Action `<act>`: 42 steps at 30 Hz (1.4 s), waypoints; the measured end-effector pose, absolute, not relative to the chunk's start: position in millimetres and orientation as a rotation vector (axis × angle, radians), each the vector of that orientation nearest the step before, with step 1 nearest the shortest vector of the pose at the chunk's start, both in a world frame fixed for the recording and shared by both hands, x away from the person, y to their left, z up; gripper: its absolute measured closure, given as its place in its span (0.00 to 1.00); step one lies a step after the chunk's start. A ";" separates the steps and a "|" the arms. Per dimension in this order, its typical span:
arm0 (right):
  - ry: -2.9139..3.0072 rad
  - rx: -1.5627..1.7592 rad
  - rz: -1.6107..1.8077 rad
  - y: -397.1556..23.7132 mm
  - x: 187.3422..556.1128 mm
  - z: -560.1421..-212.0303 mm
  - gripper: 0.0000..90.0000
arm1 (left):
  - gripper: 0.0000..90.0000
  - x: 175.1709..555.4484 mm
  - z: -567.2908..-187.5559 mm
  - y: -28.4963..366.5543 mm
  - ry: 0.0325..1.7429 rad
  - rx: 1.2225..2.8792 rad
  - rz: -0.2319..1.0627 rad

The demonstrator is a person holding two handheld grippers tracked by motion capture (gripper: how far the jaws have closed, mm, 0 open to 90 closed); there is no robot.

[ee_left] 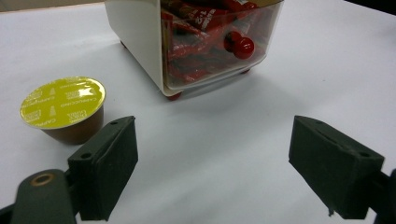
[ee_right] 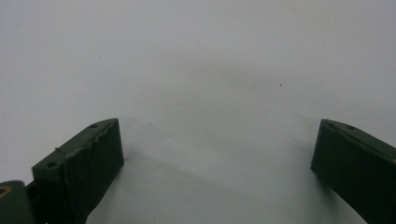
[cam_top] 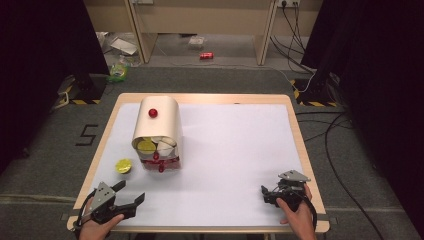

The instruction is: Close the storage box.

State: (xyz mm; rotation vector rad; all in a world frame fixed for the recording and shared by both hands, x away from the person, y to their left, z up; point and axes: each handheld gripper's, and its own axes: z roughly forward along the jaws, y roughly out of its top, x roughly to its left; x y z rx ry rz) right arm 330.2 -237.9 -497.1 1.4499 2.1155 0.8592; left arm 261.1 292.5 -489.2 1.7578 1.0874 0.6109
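A cream storage box [cam_top: 156, 131] with a rolled-back lid and a red knob [cam_top: 153, 113] stands on the left half of the table; its top bay holds yellow and white capsules, and its clear drawer [ee_left: 219, 44] holds red packets behind a red knob [ee_left: 244, 47]. One yellow-lidded capsule [cam_top: 123, 165] [ee_left: 64, 108] stands on the sheet just left of the box. My left gripper [cam_top: 131, 193] [ee_left: 212, 163] rests open at the near left corner, short of the capsule. My right gripper [cam_top: 266, 192] [ee_right: 217, 163] lies open at the near right over bare white sheet.
A white sheet [cam_top: 230, 150] covers the wooden table [cam_top: 295, 125]. Cables [cam_top: 345, 150] trail on the carpet to the right. A red can [cam_top: 206, 55] and litter lie on the floor beyond the table, near wooden furniture legs.
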 end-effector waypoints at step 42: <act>2.113 1.452 0.858 -237.6 330.1 -497.0 0.03 | 0.17 236.5 -515.0 308.2 1.126 1.768 0.608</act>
